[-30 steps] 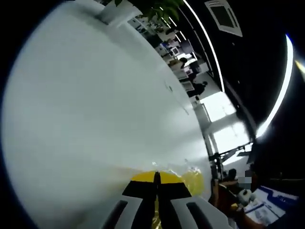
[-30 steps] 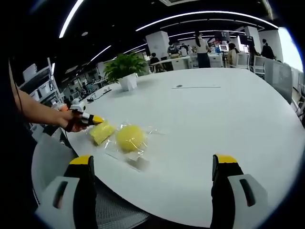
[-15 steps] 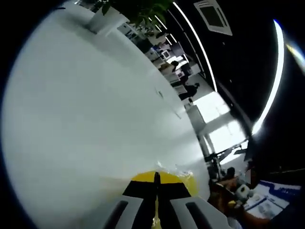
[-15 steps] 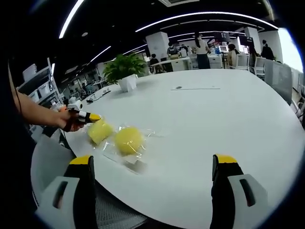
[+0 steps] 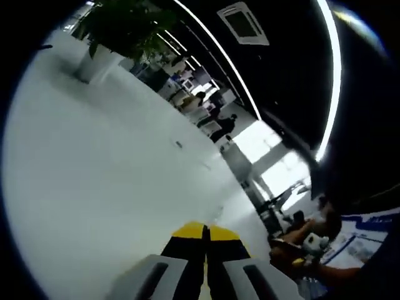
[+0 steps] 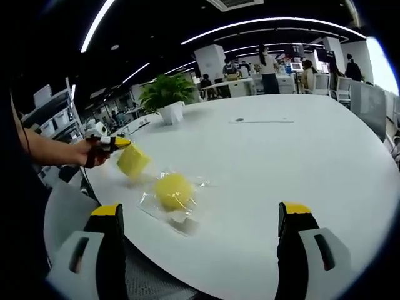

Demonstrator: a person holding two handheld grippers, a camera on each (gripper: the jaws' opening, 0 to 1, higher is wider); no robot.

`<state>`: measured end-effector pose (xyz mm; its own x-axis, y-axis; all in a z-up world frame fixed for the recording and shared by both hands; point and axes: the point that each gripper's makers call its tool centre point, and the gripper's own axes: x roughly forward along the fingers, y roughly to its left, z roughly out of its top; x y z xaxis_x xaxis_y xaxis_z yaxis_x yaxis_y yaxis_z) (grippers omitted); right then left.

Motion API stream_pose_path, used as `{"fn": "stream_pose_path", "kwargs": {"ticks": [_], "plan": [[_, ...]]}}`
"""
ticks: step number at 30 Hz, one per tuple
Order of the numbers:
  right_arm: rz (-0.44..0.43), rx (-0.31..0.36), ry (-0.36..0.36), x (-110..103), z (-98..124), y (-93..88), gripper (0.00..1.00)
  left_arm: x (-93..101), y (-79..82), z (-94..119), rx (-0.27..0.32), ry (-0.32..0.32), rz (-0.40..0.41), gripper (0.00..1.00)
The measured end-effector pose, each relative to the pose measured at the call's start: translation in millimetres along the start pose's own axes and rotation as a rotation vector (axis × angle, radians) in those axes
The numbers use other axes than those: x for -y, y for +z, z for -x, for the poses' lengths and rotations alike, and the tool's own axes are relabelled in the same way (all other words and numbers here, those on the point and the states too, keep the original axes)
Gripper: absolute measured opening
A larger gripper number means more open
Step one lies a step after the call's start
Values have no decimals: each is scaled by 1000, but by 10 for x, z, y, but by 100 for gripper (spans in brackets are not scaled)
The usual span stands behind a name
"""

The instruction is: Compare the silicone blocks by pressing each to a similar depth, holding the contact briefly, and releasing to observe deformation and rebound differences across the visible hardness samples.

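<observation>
Closed tight at the left gripper [image 5: 205, 230], the two yellow-tipped jaws pressed flat against each other with just a thin seam between them in the left gripper view. Out ahead of those tips, only the bare white table [image 5: 94, 169], running away towards a potted plant [image 5: 119, 28] at its far end. In the right gripper view, held in a person's hand [image 6: 87, 153] at the left edge and pointing in over the table's near rim. Right at its tip, touching it and hanging a little below, a squarish yellow block [image 6: 132, 160], tilted and raised off the tabletop with a faint blurred shadow underneath. Apparently pinched by its clear wrapping, though too small there to make out the exact point of grip. Lower and nearer to the camera, resting on the table apart from the lifted piece, a round yellow block [image 6: 173, 189] inside a crinkled clear bag [image 6: 153, 203]. Wide open at the right gripper [image 6: 201, 211], with one jaw at each lower side of the view and nothing between them. Hanging short of the table's edge, with the round block just beyond and between the spread jaws, slightly towards the left one, and no contact with it.
</observation>
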<state>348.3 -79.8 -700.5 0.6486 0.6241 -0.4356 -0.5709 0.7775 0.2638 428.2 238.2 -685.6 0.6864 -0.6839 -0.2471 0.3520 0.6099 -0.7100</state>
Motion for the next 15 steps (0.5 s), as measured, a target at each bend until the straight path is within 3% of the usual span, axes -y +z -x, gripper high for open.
{"fn": "stream_pose_path", "kwargs": {"ticks": [6, 15], "plan": [[19, 8, 32, -116, -33, 30, 96, 239, 185, 43, 28, -28, -99, 0], [43, 18, 52, -168, -48, 88, 96, 430, 325, 116, 72, -54, -140, 0]]}}
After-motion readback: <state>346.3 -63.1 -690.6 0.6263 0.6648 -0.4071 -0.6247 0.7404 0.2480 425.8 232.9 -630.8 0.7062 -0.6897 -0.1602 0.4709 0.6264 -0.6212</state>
